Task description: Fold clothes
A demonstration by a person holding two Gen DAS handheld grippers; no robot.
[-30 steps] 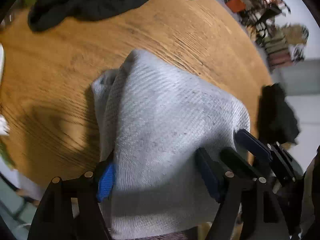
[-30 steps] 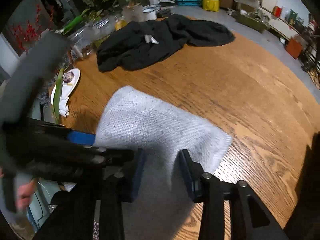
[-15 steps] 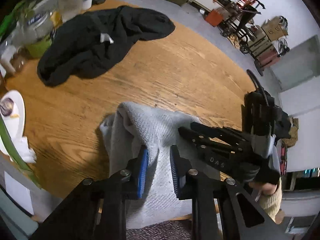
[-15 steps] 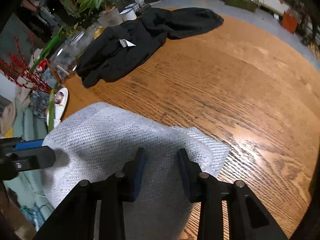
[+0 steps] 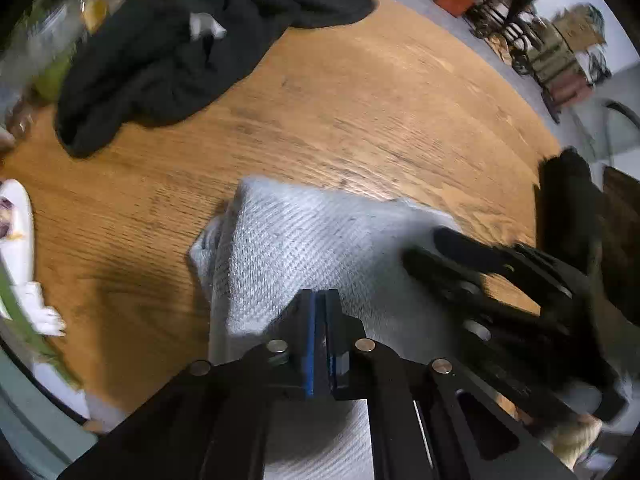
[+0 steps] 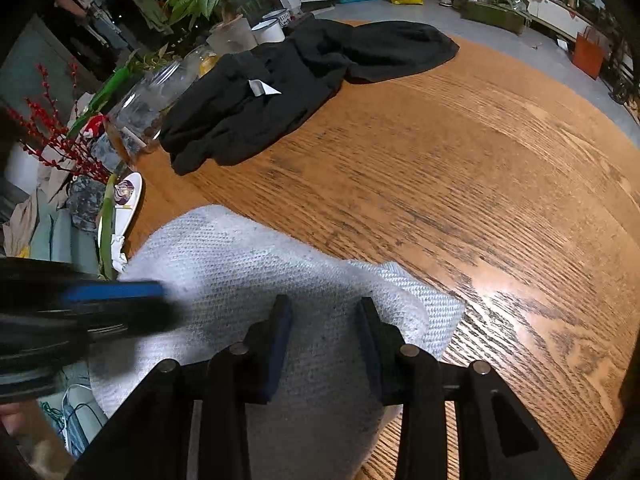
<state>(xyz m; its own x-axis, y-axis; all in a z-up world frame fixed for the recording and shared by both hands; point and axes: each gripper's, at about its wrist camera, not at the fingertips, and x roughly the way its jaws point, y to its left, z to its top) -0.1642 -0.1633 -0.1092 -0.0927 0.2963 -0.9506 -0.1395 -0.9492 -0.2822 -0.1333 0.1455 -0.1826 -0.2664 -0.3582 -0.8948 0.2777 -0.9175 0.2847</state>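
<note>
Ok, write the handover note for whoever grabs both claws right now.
Left claw: shut, pinching a fold of the grey knit garment.
Right claw: part open, fingers astride the same garment; grip unclear.
The garment lies bunched at the near edge of the wooden table; the black garment lies heaped at the far side.
Done: grey piece partly gathered.
Left: finish folding it, then the black one.

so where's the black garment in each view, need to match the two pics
Left wrist: black garment at upper left, on the table's far side.
Right wrist: black garment at upper centre-left, beside the glass jars.
Shared landmark: the white tag lying on it.
</note>
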